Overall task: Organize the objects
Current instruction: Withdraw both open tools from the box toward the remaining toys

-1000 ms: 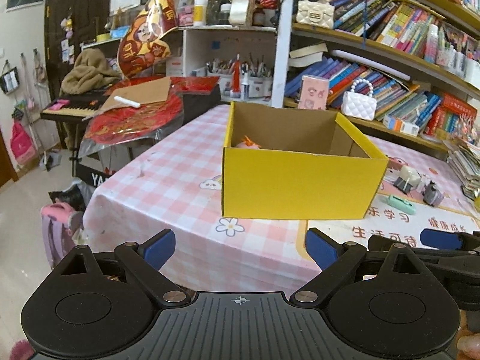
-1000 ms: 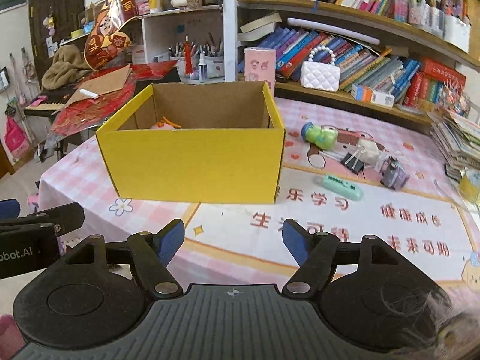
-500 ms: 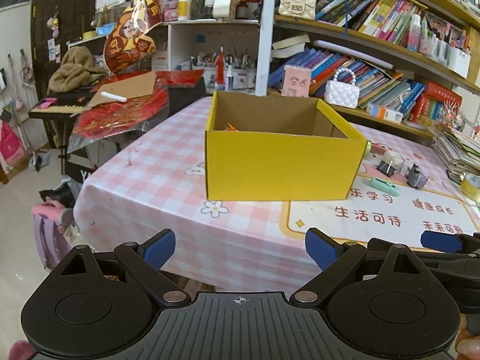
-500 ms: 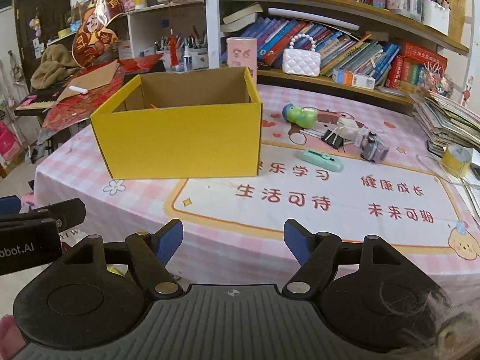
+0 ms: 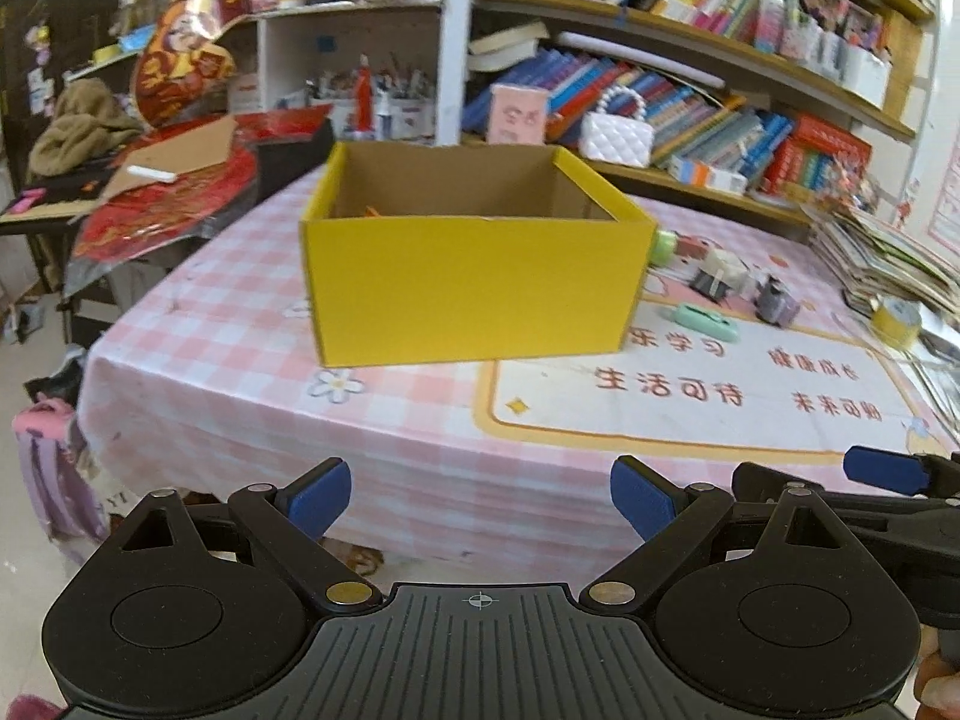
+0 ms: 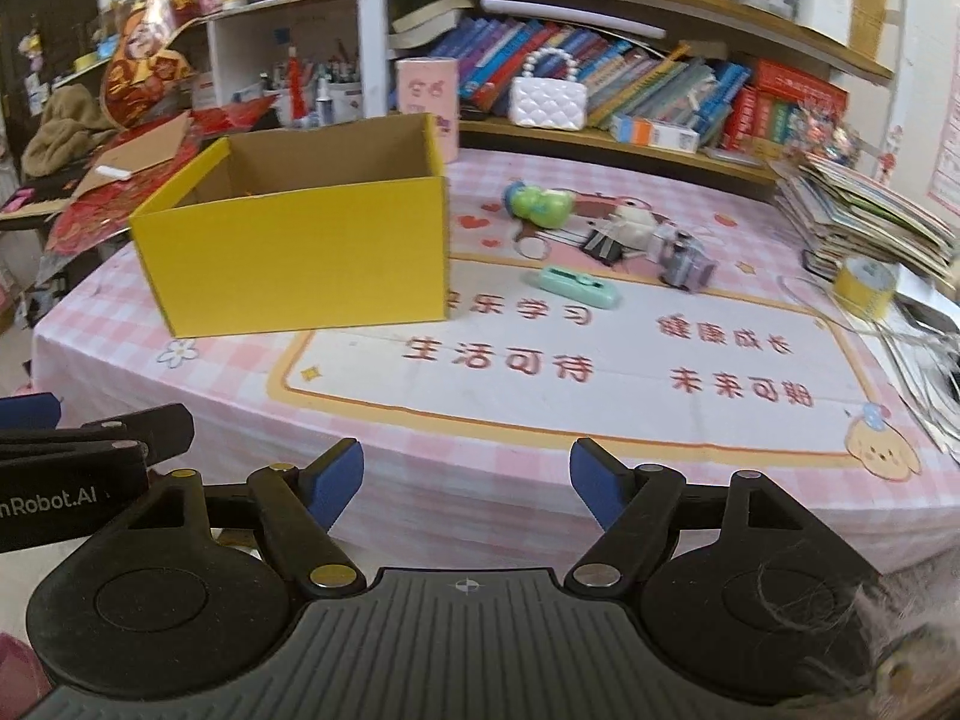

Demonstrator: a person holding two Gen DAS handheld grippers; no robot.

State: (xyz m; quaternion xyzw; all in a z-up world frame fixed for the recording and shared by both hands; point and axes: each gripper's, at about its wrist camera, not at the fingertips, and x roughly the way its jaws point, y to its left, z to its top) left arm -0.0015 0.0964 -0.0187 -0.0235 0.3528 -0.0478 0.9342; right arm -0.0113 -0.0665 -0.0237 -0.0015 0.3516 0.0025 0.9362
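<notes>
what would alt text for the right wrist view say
An open, empty right gripper faces a pink checked table with an open yellow cardboard box at left. Right of the box lie a green toy, a mint case and binder clips.

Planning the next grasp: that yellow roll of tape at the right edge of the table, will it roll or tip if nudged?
The yellow tape roll rests flat on its face, so it likely slides instead of rolling. It looks light for its size and stiff, and probably won't deform under the tongs. Papers beside it may snag or shift with it.
</notes>
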